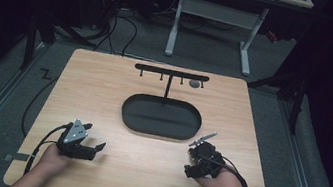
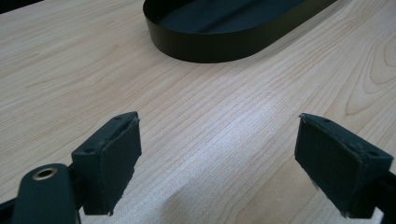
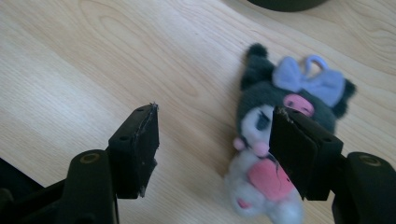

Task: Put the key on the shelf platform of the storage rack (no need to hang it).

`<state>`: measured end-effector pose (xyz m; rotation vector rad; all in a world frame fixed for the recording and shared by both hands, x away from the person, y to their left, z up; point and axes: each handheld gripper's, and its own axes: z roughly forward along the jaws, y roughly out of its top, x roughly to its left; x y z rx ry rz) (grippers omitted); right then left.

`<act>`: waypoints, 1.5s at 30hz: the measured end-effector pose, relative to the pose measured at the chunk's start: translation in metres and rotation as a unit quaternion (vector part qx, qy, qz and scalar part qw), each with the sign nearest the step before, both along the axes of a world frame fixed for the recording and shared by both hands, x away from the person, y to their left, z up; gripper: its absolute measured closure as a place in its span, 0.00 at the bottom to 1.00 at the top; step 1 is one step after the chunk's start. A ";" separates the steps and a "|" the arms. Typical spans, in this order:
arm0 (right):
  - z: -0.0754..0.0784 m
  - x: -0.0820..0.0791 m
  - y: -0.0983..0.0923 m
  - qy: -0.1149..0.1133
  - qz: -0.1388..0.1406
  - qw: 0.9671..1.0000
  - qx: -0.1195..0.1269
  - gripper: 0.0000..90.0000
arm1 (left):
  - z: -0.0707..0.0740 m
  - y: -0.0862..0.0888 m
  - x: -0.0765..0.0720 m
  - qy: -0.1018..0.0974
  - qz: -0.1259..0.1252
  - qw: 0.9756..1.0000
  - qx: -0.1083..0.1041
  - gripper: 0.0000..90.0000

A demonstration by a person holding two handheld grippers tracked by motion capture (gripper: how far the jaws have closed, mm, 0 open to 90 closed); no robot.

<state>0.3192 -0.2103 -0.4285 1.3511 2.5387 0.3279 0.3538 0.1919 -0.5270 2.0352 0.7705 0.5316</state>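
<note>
A small grey-and-white plush keychain toy with a lilac bow (image 3: pixel 275 140) lies on the light wooden surface (image 3: pixel 93 60), off to one side of the half-open, empty right gripper (image 3: pixel 215 144), one jaw overlapping it; the left gripper (image 2: pixel 217 163) gapes wide, farther away.

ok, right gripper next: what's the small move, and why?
Probably shift the right gripper sideways toward the plush toy so it sits between the jaws, then close. In the right gripper view the jaws stand apart with bare wooden table between them, and the toy lies by the right-hand jaw, partly behind it, not gripped. The left gripper is open over bare wood.
</note>
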 end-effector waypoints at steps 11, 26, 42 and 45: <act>0.004 -0.008 -0.022 -0.010 -0.021 1.000 -0.007 0.36 | 0.000 0.000 0.000 0.000 0.000 1.000 0.001 0.17; -0.005 -0.012 -0.041 -0.007 -0.052 0.999 0.003 0.35 | 0.000 0.000 0.000 0.001 0.000 1.000 0.002 0.17; -0.030 -0.014 -0.053 0.018 -0.090 0.995 0.029 0.32 | 0.000 0.000 0.000 0.001 0.000 1.000 0.002 0.17; -0.036 -0.014 -0.054 0.024 -0.094 0.995 0.033 0.32 | 0.000 0.000 0.000 0.001 0.000 1.000 0.002 0.17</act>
